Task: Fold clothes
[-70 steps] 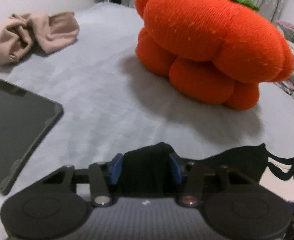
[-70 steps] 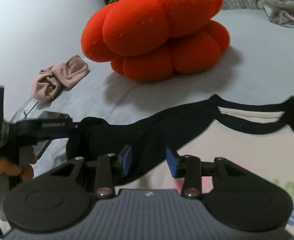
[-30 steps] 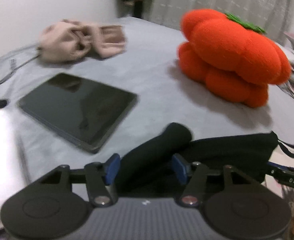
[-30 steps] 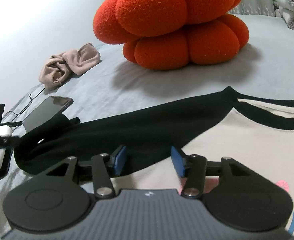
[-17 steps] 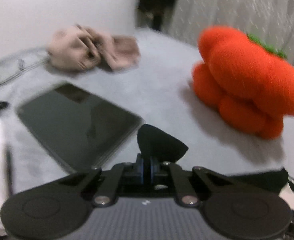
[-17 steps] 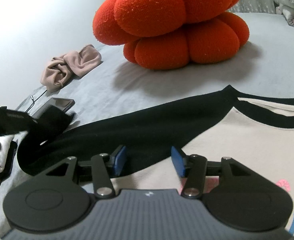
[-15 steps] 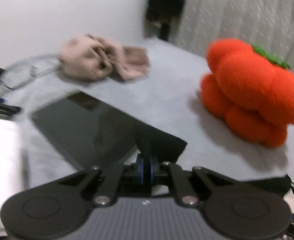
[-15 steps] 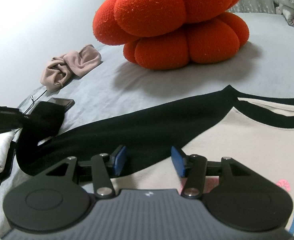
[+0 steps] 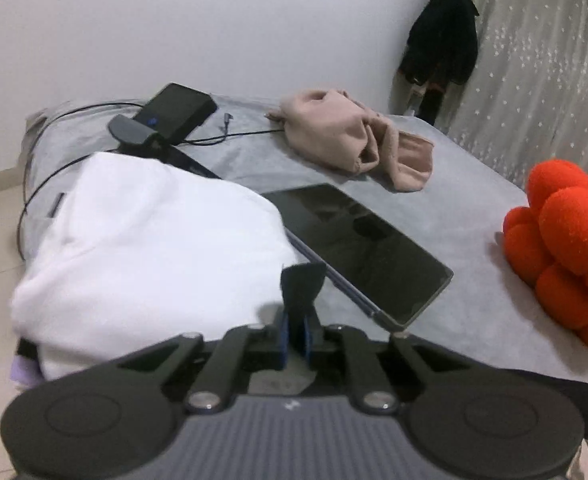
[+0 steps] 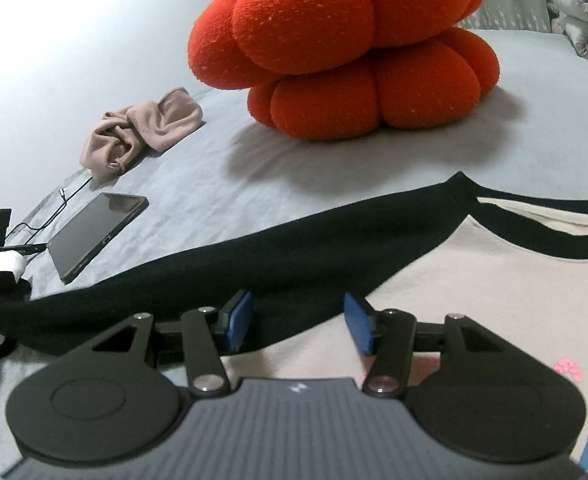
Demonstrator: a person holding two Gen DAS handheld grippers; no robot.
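Left wrist view: my left gripper (image 9: 294,334) has its jaws pinched on the black sleeve cuff (image 9: 302,282), which sticks up just past the blue pads; the jaws are easing open a touch, cloth between them. The sleeve trails back out of the bottom of this frame, so its far end is behind me, toward the shirt body.

Right wrist view tells it better: the black sleeve (image 10: 254,256) runs as a long band from lower left to the collar at upper right, across the grey bed (image 10: 374,160). The cream shirt (image 10: 494,300) lies in the right half. My right gripper (image 10: 298,322) sits over the seam where black meets cream, jaws about half open, gripping nothing that I can see.

So the fold, I judge, goes from frame left toward the shirt body, and my left hand does the carrying.

Close by: the tablet (image 9: 358,244) and white cloth (image 9: 150,248) just past the cuff, pink headband (image 9: 354,144) beyond, orange plush pumpkin (image 10: 342,48) well behind the sleeve. Nothing lies on the fold path.
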